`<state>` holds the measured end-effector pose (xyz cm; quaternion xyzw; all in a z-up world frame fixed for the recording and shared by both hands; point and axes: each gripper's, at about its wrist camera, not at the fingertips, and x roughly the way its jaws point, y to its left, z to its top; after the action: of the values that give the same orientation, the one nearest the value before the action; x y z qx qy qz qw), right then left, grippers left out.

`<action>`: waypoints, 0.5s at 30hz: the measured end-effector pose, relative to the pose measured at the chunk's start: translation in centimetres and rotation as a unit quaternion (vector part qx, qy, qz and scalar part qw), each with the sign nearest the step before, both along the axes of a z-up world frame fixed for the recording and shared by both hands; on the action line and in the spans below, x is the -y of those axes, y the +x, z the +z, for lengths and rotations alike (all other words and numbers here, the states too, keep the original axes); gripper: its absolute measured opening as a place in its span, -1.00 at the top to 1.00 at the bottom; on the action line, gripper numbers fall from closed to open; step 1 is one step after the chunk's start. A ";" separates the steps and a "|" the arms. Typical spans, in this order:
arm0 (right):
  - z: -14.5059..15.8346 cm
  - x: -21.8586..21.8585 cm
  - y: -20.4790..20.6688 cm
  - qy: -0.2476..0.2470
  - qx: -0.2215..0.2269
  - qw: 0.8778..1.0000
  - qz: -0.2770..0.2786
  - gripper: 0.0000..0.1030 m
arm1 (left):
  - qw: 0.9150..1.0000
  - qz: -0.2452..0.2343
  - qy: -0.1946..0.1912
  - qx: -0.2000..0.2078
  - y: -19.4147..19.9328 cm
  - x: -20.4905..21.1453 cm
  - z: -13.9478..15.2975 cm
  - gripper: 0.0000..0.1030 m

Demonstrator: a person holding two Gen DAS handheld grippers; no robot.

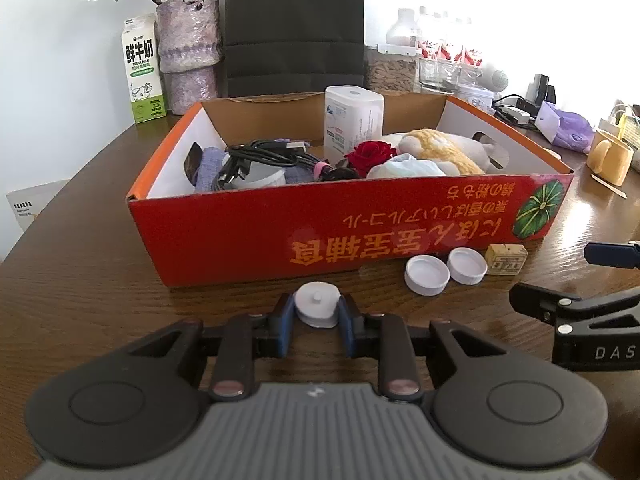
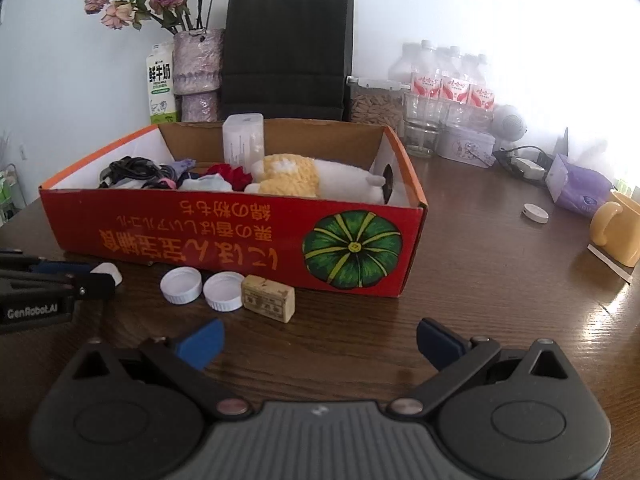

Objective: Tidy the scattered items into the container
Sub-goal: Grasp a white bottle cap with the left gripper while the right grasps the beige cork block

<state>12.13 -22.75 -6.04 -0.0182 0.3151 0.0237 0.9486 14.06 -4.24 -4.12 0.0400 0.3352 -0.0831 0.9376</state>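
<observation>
our left gripper [image 1: 316, 312] clenched the small white round cap [image 1: 317, 307]; right gripper [image 2: 318, 338] hung released; next we judged a lift into the red cardboard box [image 1: 280, 232].

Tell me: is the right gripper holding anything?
No. The right gripper stands open over bare table, with nothing between its fingers.

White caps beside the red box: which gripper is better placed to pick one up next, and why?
Right. The right gripper is open and empty near the two white caps, while the left gripper is shut on a white round piece.
</observation>
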 end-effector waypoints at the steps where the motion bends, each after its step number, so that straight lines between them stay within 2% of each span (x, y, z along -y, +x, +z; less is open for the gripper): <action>1: 0.1 0.0 0.1 0.001 0.001 1.000 -0.002 -1.00 | 1.000 0.000 0.000 0.001 0.0 0.0 0.0 0.53; 9: 0.8 -0.3 1.3 0.022 0.002 1.000 -0.022 -0.95 | 1.000 0.003 0.003 0.017 -0.4 -0.1 0.5 0.54; 15: 0.7 -1.0 2.5 0.034 -0.008 0.999 -0.033 -0.73 | 1.000 0.007 -0.001 0.021 -0.5 -0.4 0.7 0.54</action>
<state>14.58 -21.80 -5.34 0.0243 0.3220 0.0033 0.9464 13.54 -3.88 -3.46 0.0389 0.3159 -0.0761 0.9449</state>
